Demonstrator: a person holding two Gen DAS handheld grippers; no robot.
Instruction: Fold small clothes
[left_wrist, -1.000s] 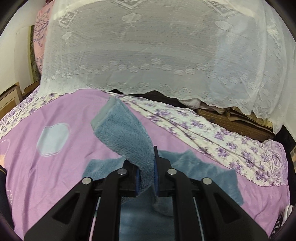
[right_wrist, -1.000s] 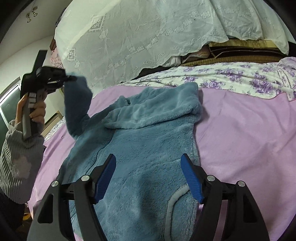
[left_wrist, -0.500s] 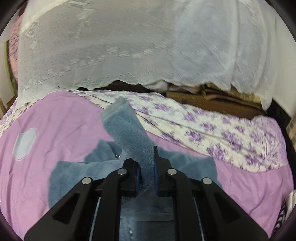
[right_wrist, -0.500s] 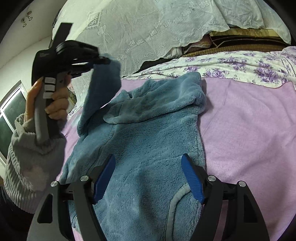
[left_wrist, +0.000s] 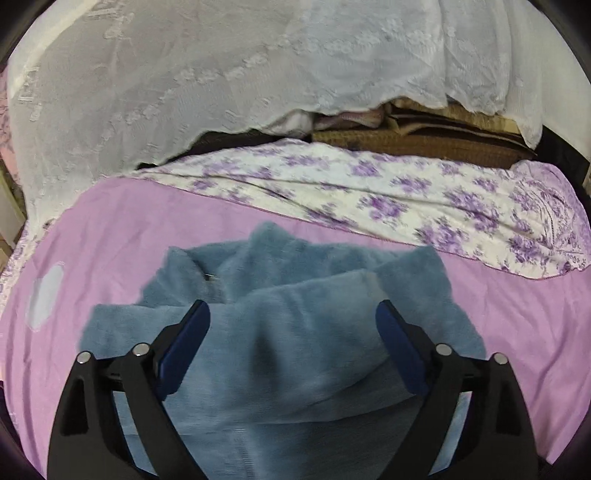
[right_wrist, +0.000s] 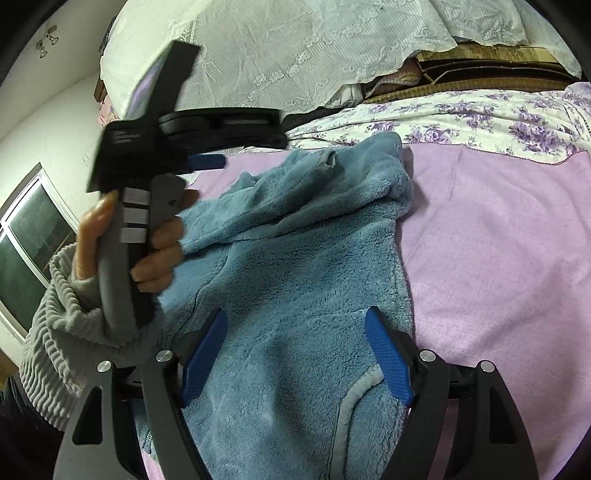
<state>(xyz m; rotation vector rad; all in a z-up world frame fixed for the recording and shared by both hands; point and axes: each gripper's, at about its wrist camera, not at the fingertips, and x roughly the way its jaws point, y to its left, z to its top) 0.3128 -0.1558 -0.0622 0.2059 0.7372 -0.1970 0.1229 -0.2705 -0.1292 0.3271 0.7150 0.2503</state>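
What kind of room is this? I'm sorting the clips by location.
Most likely a bedroom: a pink bedsheet is the work surface, with a floral quilt and a lace-covered pile of bedding behind, and a window.

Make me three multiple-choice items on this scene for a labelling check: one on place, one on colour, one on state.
1. Where does the fleece top lie?
A. on the pink bedspread
B. on a chair
C. on the floor

2. What colour is the top?
A. red
B. blue
C. yellow

3. How do the jaws of the left gripper stand?
A. clamped on a sleeve
B. shut on nothing
C. wide apart, gripping nothing

Key: 1 A, pink cloth shows all round the top; 2 B, its pile is blue in both views; 3 C, the jaws have just opened, the pads clear of the fleece below.
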